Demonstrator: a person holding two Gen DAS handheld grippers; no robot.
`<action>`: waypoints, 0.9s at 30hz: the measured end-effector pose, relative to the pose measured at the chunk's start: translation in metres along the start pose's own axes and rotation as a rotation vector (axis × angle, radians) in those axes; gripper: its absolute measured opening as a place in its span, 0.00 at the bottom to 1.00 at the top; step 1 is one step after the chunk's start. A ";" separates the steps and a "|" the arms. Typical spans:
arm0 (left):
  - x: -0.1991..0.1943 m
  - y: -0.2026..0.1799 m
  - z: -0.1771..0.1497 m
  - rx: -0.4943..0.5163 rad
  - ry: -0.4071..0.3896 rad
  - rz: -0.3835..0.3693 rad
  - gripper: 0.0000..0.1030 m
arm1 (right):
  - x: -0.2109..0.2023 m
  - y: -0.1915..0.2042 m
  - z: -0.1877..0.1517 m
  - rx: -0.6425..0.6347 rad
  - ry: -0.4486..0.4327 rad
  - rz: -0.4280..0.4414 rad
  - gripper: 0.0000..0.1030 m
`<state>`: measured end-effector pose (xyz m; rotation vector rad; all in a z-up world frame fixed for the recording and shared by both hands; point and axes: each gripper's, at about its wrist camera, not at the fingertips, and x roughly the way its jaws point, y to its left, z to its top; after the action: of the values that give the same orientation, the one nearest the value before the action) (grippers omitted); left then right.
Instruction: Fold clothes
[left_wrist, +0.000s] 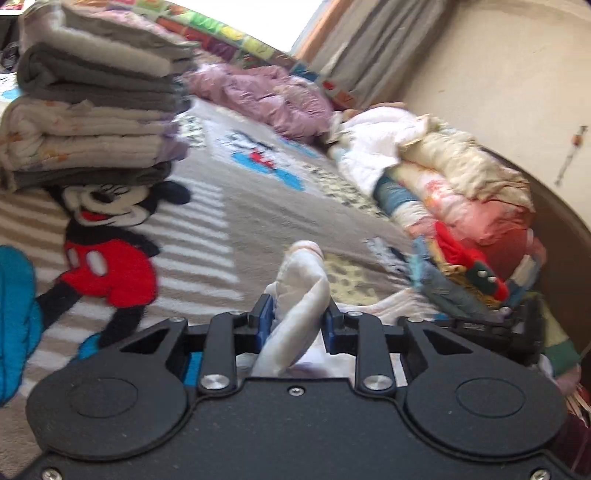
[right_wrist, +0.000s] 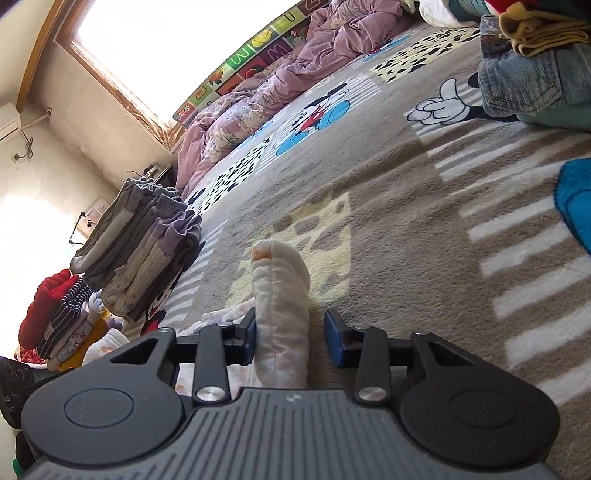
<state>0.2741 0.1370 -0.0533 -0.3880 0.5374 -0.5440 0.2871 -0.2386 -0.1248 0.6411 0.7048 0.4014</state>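
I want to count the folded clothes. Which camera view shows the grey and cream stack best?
The left wrist view: the folded stack is near and seen side-on, so its layers are separate. In the right wrist view it is smaller, tilted and farther away.

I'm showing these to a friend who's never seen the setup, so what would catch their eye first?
Probably the big cartoon mouse woven into the beige blanket, just below a tall stack of folded clothes. Next, the white garment bunched up between the left gripper fingers, with another fold of it standing inside the right gripper. An unfolded heap of clothes sits at the right.
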 end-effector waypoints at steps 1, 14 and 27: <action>-0.007 -0.021 -0.003 0.091 -0.011 -0.108 0.24 | -0.001 -0.002 0.000 0.011 -0.001 0.004 0.37; 0.015 -0.011 -0.001 0.103 -0.006 -0.198 0.19 | 0.000 -0.016 0.001 0.086 -0.002 0.022 0.36; 0.001 0.080 0.017 -0.278 0.009 0.060 0.59 | 0.002 -0.022 0.004 0.120 0.004 0.039 0.37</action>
<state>0.3148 0.2030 -0.0780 -0.6321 0.6337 -0.4134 0.2948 -0.2556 -0.1381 0.7684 0.7251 0.3989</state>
